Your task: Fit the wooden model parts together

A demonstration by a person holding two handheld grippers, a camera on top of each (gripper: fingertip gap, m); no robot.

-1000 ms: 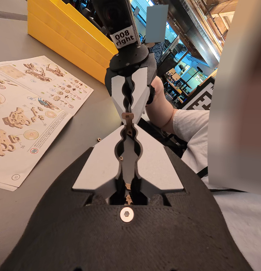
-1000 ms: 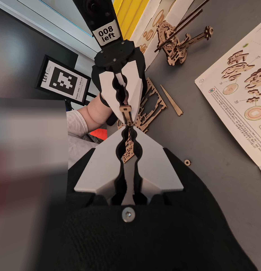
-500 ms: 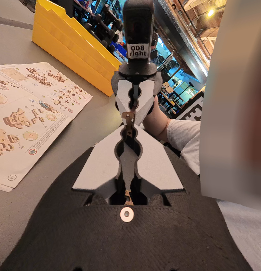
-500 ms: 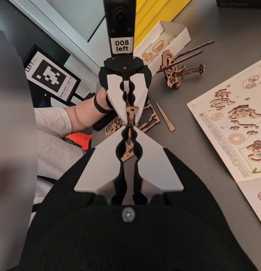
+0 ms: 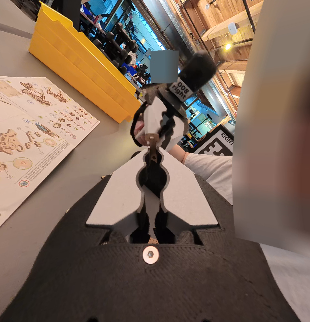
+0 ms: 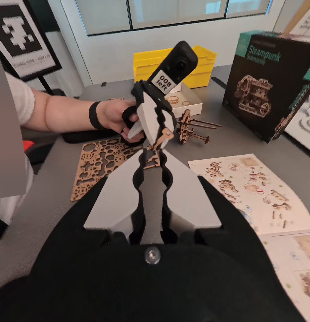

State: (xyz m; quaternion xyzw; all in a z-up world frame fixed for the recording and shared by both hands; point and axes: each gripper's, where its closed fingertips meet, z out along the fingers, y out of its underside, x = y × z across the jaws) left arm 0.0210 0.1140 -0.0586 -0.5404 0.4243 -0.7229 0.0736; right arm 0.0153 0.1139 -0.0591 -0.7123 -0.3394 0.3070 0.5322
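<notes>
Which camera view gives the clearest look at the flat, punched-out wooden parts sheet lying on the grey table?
The right wrist view: the flat punched-out wooden parts sheet lies in plain sight on the grey table, partly behind the right gripper. The left wrist view does not show it.

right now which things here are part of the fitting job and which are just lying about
In the job: wooden part, left gripper shut on it, open right gripper, half-built model, instruction sheet.
Lying about: punched-out sheet, kit box, yellow bin, white box.
</notes>
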